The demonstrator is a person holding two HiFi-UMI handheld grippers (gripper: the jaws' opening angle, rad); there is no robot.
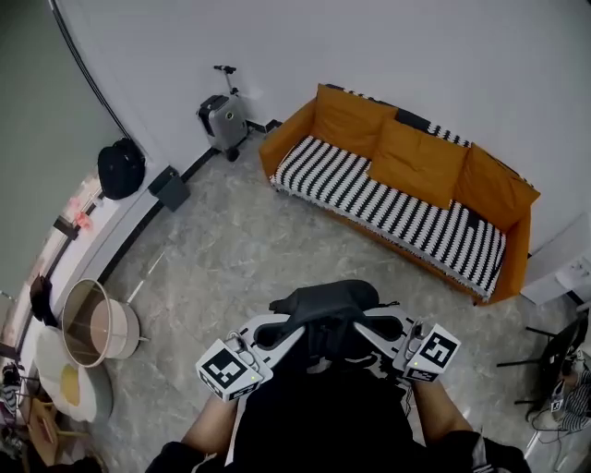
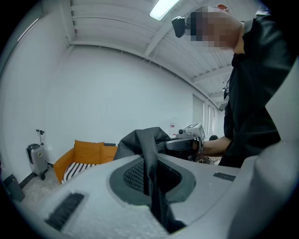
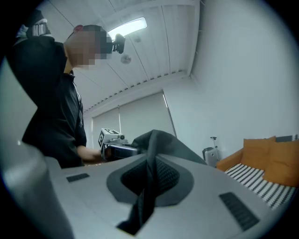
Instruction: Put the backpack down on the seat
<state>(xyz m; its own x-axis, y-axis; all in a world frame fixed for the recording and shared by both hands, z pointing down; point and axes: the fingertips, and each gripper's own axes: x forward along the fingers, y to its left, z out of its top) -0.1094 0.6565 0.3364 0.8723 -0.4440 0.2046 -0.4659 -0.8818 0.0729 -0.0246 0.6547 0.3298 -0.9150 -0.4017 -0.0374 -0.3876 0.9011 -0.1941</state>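
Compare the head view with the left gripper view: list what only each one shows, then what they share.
Only the head view: the round tub and the round black bag by the left wall. Only the left gripper view: the ceiling light, and the strap pinched between the jaws of the left hand-held gripper. Both: the orange sofa, the grey suitcase, the backpack and the right hand-held gripper.

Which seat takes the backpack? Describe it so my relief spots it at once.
Against the white wall stands an orange sofa. Its seat lies below the back cushions and carries a black-and-white striped cover. The stripes set it apart from the plain orange cushions and arms around it.
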